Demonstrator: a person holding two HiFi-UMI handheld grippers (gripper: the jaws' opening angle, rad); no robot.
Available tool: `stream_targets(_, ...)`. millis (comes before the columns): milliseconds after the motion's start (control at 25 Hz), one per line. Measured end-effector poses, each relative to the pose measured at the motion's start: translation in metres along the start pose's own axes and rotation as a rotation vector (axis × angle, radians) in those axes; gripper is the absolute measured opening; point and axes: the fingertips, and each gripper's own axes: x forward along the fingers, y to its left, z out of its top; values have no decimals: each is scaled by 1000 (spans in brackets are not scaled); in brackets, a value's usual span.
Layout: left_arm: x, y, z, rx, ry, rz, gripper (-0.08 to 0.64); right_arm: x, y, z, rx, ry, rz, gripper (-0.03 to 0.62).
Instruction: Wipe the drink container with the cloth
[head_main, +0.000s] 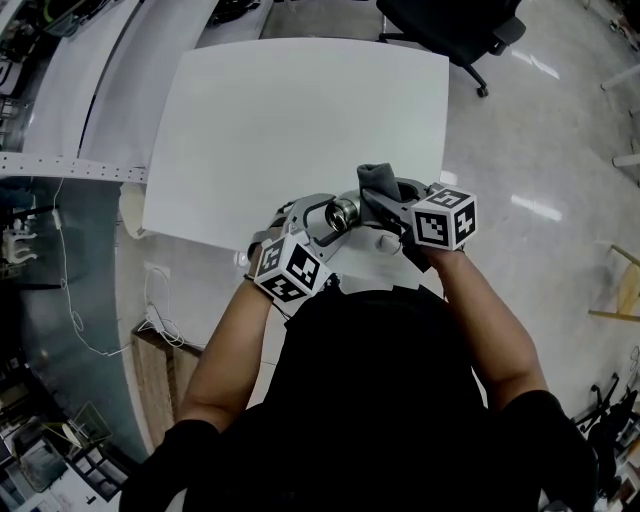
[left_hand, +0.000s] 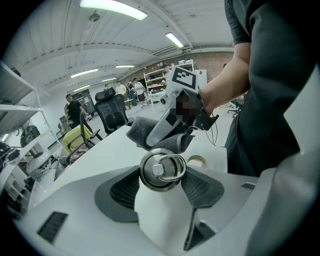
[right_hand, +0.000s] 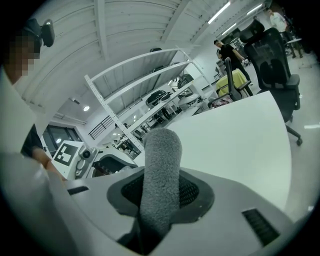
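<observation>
The drink container (left_hand: 161, 180) is a white bottle with a steel lid and ring handle; my left gripper (left_hand: 159, 187) is shut on it, lid pointing away. In the head view the bottle's lid (head_main: 343, 212) shows between the two grippers at the near edge of the white table (head_main: 290, 110). The cloth (right_hand: 159, 180) is grey and fuzzy, folded into a roll, and my right gripper (right_hand: 161, 192) is shut on it. From the left gripper view the cloth (left_hand: 150, 131) hangs just beyond the lid, close to it. My left gripper (head_main: 318, 228) and right gripper (head_main: 385, 205) sit side by side.
A roll of tape (left_hand: 198, 161) lies on the table behind the bottle. A black office chair (head_main: 455, 30) stands at the table's far right corner. Shelving (right_hand: 145, 90) and several people stand in the background. Cables (head_main: 110, 330) trail on the floor at left.
</observation>
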Motion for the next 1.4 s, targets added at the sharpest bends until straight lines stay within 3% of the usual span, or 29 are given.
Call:
stream_targets(600,-3,3,-4,-32,-21,-1,261,5,-45,-18,64,35,-95,107)
stream_targets(1040,-3,1,-4,-15,-25,6,261,5,-70,-31,77,62,-167,107)
stream_targets(1400,-5,1,-4,-7,-26,10,261,5,-75,-33,-5,99,-229,107)
